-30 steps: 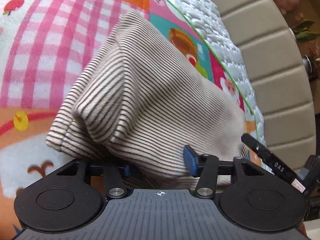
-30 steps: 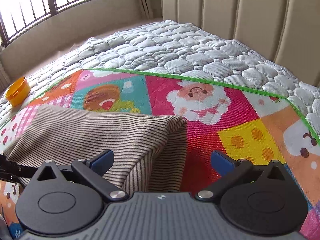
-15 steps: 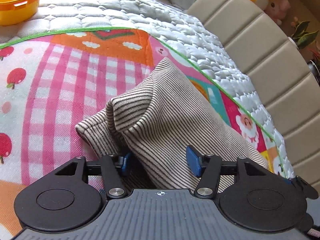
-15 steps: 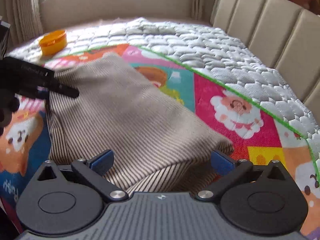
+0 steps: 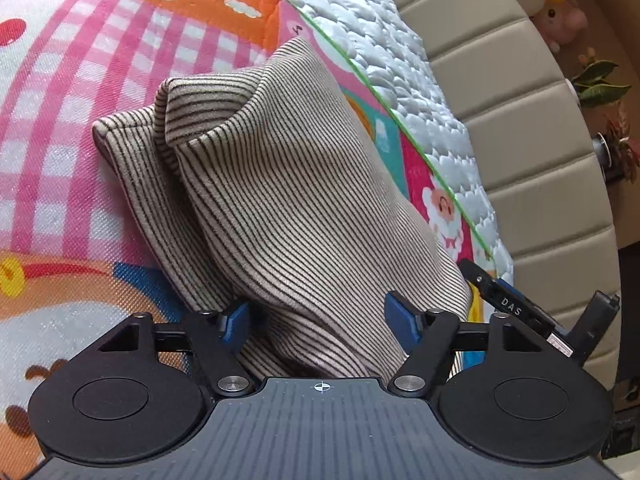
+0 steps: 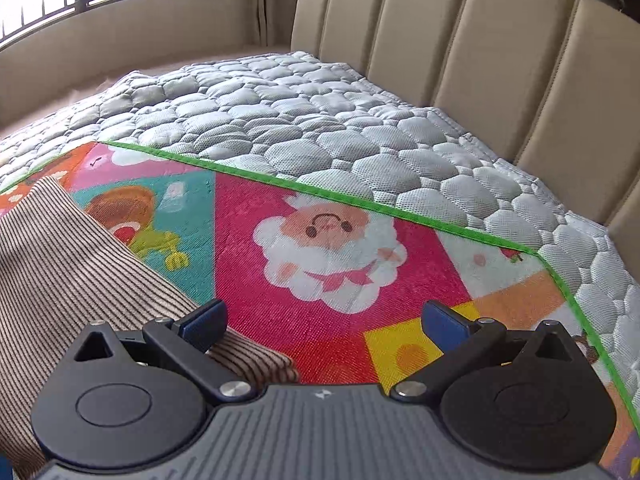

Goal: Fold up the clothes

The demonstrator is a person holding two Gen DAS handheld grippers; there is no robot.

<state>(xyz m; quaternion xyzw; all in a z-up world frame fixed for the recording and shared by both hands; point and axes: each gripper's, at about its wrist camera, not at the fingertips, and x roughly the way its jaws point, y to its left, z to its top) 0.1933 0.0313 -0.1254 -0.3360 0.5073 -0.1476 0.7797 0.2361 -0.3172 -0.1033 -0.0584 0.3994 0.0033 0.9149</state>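
The near end of the striped garment (image 5: 288, 208) runs under the left gripper (image 5: 318, 316), between its spread fingers, so contact there is hidden. In the right wrist view the garment (image 6: 68, 264) is cut off left of the right gripper (image 6: 324, 320). A small blurred item (image 5: 608, 152), possibly a knob, sits far right.

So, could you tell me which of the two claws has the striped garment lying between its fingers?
The left claw: the striped garment bunches between its open fingers. The right claw spans bare play mat, with the garment only at one finger.
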